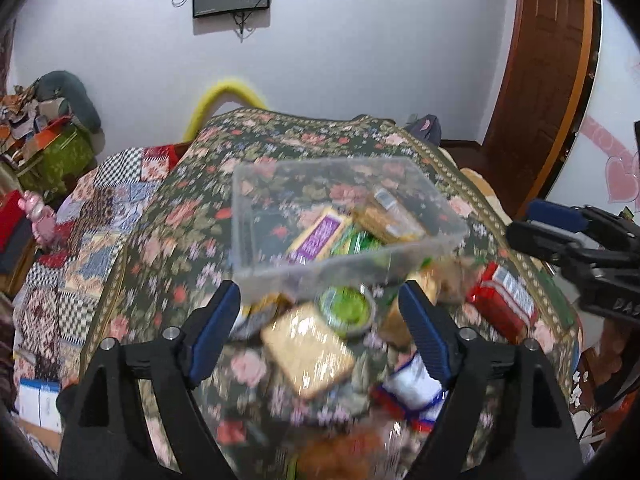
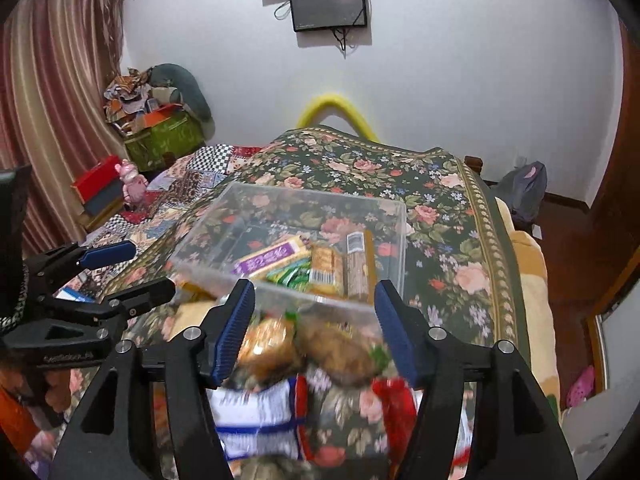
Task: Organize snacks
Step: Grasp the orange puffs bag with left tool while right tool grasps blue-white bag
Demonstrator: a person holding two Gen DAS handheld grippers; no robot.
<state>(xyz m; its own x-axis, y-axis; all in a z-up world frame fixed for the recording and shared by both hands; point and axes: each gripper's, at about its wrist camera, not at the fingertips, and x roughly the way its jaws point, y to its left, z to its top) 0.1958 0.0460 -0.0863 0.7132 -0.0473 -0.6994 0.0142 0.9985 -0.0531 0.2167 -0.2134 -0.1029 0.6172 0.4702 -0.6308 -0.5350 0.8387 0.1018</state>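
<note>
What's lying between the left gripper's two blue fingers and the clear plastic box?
In the left wrist view, a round green-lidded tub and a tan cracker packet lie on the floral cloth between the left gripper and the clear box.

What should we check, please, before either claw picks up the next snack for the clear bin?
1. Left claw open, holding nothing: ok.
2. Right claw open, holding nothing: ok.
3. Clear bin has free floor on its left side: ok.
4. Loose snacks within reach, such as the green round tub and red packet: ok.
5. Views sharp enough to aim: not ok, near snacks are blurred.
6. Claws apart from each other: ok.
</note>
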